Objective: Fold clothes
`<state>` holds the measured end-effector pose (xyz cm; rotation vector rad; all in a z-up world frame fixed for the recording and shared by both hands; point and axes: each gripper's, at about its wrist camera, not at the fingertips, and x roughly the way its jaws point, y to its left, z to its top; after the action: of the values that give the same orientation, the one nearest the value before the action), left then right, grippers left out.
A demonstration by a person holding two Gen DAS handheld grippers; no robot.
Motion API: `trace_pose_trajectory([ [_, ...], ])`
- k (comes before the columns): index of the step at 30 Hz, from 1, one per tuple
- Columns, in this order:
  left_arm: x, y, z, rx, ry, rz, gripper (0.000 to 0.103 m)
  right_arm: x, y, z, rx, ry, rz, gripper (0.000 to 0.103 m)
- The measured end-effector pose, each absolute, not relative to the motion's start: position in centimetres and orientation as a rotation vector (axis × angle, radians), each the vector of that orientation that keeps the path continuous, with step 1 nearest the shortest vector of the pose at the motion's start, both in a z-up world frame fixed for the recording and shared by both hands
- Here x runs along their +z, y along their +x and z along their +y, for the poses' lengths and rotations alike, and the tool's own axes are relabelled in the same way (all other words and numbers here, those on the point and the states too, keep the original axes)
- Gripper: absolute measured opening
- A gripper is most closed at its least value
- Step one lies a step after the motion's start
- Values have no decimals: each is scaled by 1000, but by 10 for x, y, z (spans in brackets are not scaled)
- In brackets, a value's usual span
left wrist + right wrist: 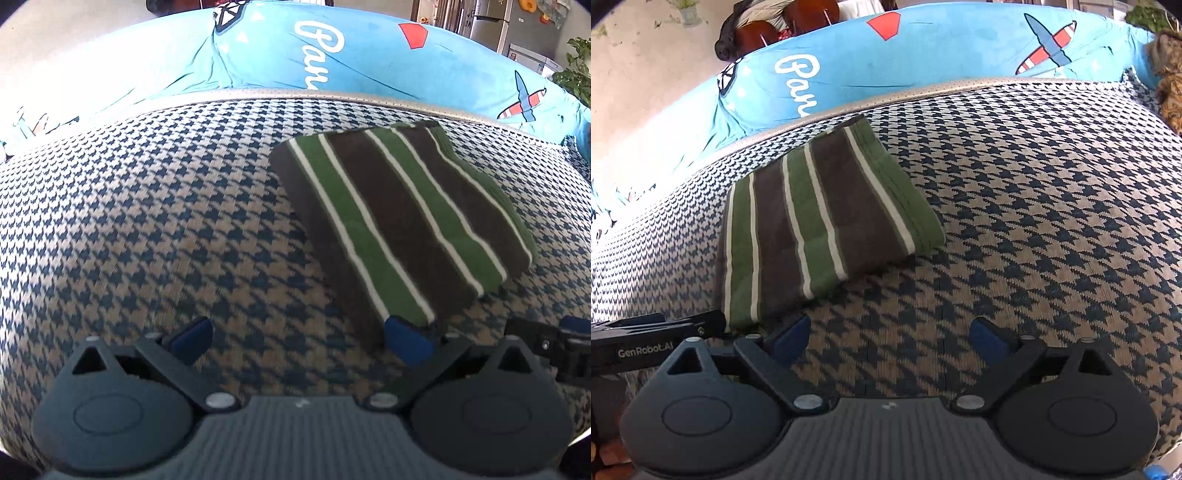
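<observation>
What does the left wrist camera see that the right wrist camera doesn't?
Only the left view shows a leafy green plant and a grey fridge. Only the right view shows a brown fuzzy thing at the edge and the words GenRobot.AI on the other tongs' arm. Both show the folded striped cloth on the houndstooth cushion, the blue pillow, and open tongs.

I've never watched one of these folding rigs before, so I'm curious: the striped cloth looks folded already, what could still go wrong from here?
Two things, probably. The left gripper is open with one fingertip right at the near corner of the folded striped cloth; a careless pull-away might snag it and undo the fold. The right gripper is open too, over bare houndstooth cushion, so it looks harmless. The cloth also lies near the cushion's back edge, so a nudge might push it toward the blue pillow.
</observation>
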<state>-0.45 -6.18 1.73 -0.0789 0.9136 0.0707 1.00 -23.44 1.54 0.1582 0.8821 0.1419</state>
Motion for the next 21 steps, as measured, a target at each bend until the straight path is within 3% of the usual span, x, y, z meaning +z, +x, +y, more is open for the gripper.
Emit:
trace_pose_trajectory([
  [5,15,-15,-60,83,-52,921,103,12,3,-229,136,131,880,103],
  [21,6,-19,-65,74,-14,909,103,3,-6,-219,127,57,874,103],
])
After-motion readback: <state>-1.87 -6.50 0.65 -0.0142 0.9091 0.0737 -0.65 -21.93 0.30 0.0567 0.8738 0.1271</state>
